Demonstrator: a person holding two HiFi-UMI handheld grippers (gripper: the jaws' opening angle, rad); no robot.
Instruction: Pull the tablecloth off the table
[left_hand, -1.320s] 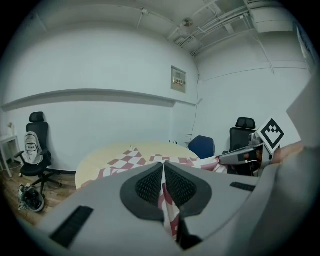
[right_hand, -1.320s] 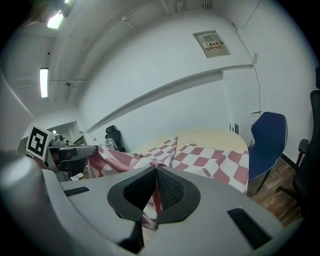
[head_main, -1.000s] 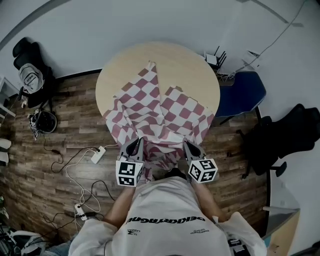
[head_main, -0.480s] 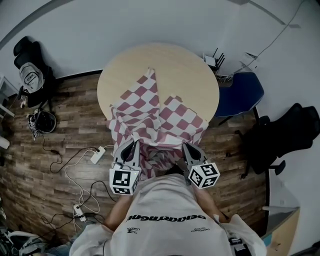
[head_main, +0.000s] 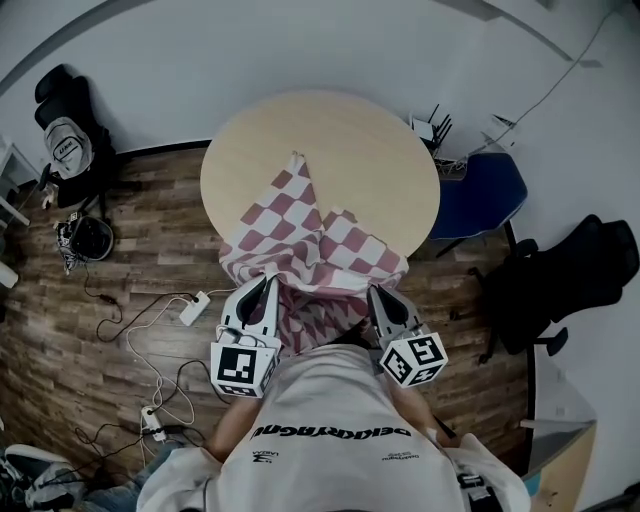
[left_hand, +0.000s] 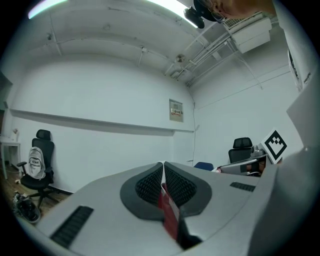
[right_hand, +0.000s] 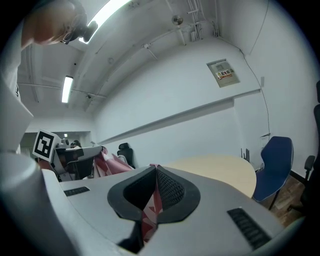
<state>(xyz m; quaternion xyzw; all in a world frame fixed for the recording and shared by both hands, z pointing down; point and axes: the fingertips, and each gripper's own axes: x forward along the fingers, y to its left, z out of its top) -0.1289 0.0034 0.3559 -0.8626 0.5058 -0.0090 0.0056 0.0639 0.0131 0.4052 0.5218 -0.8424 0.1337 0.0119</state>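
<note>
A red-and-white checked tablecloth (head_main: 300, 225) lies bunched over the near half of a round light-wood table (head_main: 350, 130) and hangs off its front edge. My left gripper (head_main: 268, 285) is shut on the cloth's near left edge, a strip of red cloth (left_hand: 167, 210) pinched between its pads. My right gripper (head_main: 377, 292) is shut on the near right edge, with checked cloth (right_hand: 150, 210) between its pads. Both grippers sit just off the table's front edge, close to the person's chest. The right gripper view shows the bare tabletop (right_hand: 225, 167) beyond the jaws.
A blue chair (head_main: 480, 190) stands at the table's right, a black office chair (head_main: 570, 275) farther right. Another black chair with a bag (head_main: 65, 130) is at the left wall. Cables and a power strip (head_main: 195, 310) lie on the wood floor at the left.
Both grippers have drawn back toward the person with the cloth. The cloth has slid toward the near edge and bunched narrower, baring more of the tabletop.
</note>
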